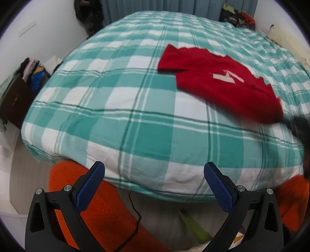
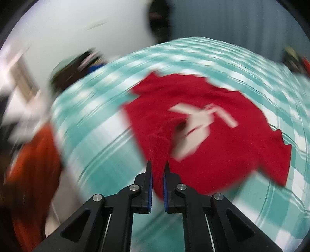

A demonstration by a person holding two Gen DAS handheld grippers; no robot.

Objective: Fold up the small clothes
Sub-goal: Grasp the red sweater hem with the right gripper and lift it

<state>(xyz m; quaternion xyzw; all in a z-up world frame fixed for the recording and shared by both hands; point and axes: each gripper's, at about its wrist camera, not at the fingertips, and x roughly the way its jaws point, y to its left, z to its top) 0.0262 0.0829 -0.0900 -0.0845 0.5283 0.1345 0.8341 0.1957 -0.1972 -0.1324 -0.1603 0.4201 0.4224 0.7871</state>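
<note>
A small red T-shirt (image 1: 219,81) with a white print lies spread on a bed under a green-and-white checked blanket (image 1: 126,108). In the blurred right wrist view the red T-shirt (image 2: 213,131) fills the middle, and my right gripper (image 2: 158,170) is shut on a bunched fold of its near edge, red cloth showing between the blue pads. My left gripper (image 1: 154,170) hangs open over the bed's near edge, well short of the shirt, with nothing between its blue-padded fingers (image 1: 91,186). A dark blur at the right edge of the left wrist view touches the shirt's near corner.
Orange-clad legs (image 1: 93,203) of the person stand against the bed's near edge. A brown box with folded clothes (image 1: 17,97) sits left of the bed by the white wall. Dark patterned clothes (image 1: 238,17) are piled at the far right corner, before a grey curtain (image 1: 155,7).
</note>
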